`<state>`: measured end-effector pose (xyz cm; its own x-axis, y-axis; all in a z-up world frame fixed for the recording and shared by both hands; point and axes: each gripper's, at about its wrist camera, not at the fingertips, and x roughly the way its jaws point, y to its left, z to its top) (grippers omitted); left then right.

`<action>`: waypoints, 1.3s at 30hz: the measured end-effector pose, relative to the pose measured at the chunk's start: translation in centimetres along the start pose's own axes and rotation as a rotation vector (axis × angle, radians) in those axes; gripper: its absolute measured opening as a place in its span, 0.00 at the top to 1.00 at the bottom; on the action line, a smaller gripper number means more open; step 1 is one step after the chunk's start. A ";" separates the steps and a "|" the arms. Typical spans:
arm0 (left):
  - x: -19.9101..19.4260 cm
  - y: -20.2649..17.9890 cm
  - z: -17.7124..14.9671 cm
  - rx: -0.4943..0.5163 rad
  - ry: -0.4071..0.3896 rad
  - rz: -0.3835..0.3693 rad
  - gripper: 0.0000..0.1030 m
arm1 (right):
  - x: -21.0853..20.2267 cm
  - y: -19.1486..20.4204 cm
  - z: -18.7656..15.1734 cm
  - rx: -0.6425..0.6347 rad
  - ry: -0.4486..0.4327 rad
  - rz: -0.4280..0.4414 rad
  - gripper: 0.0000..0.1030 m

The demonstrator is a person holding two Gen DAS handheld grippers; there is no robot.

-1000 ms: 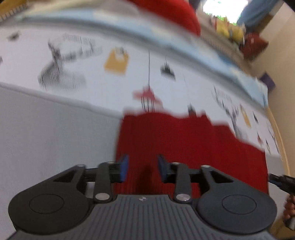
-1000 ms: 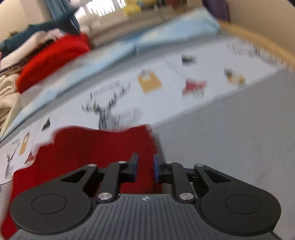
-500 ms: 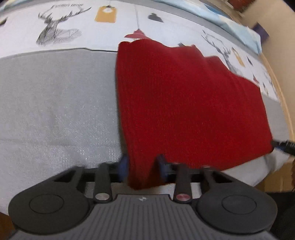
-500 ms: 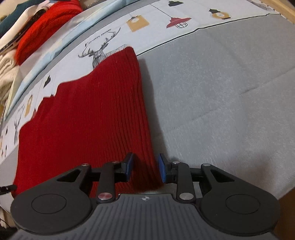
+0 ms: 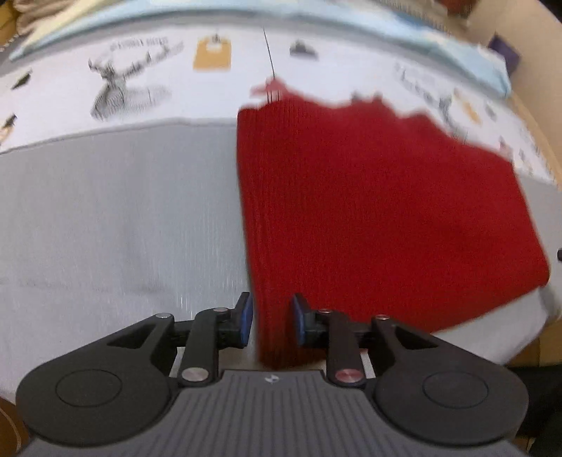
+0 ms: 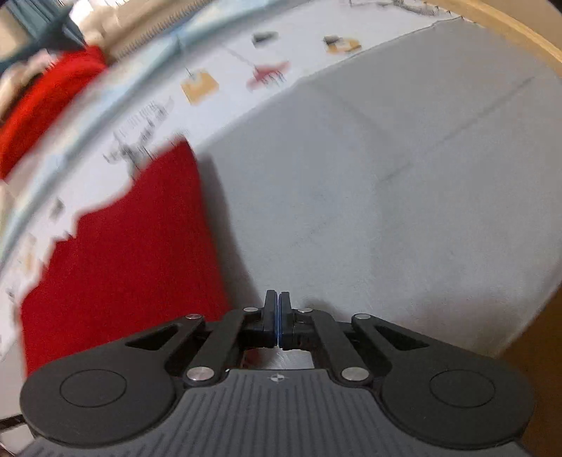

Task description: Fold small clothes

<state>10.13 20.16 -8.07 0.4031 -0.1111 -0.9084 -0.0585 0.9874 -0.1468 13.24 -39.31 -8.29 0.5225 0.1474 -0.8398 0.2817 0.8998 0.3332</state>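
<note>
On the grey bedspread (image 5: 105, 218), the red knit (image 5: 368, 218) corner sits between the left gripper's (image 5: 270, 321) opening jaws; the right gripper (image 6: 277, 318), pressed together, is beside its edge.

Bare grey sheet (image 6: 404, 197) lay open right of the red knit (image 6: 133, 246) and again on its other side (image 5: 116, 211). The far side was blocked by a red pile (image 6: 45, 102) and a wooden rim (image 6: 520, 31).

Grey mat (image 5: 116, 211) over deer-print sheet (image 5: 140, 77).
</note>
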 end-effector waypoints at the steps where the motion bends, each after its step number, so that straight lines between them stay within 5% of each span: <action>1: -0.5 -0.1 0.0 0.000 -0.027 -0.007 0.73 | -0.6 0.6 0.0 -0.034 -0.030 0.027 0.96; 5: -0.5 -1.2 0.2 0.022 -0.034 0.003 0.73 | -0.3 2.4 -1.1 -0.150 0.016 0.111 0.70; 10: 0.3 -1.7 0.6 0.031 -0.021 0.012 0.73 | 2.1 4.1 -2.6 -0.297 0.124 0.024 0.70; 16: 0.6 -1.9 0.9 0.037 -0.018 0.003 0.73 | 3.7 4.0 -2.6 -0.262 0.172 -0.023 0.71; 20: 0.7 -2.2 0.9 0.051 -0.019 -0.002 0.73 | 3.2 4.3 -2.9 -0.283 0.164 -0.015 0.86; 24: 0.7 -2.3 0.9 0.047 -0.020 -0.033 0.73 | 1.6 3.7 -1.7 -0.231 0.075 0.021 0.89; 28: 1.1 -2.5 0.9 0.042 0.012 -0.090 0.73 | 1.7 2.4 -1.0 -0.165 0.094 0.012 0.89; 33: 2.9 -2.6 0.3 0.084 0.102 -0.024 0.74 | 3.1 3.1 -1.4 -0.204 0.141 -0.030 0.87; 36: 1.8 -1.6 0.9 0.011 0.053 -0.075 0.74 | 1.7 3.5 -1.0 -0.198 0.054 -0.037 0.83; 39: 2.7 -1.5 0.7 0.015 0.102 -0.048 0.74 | 0.5 4.0 -0.9 -0.255 -0.045 -0.048 0.75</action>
<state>11.98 18.51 -10.04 0.3100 -0.1686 -0.9357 -0.0269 0.9822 -0.1859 13.94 -35.24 -7.78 0.5500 0.0888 -0.8304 0.0982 0.9806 0.1698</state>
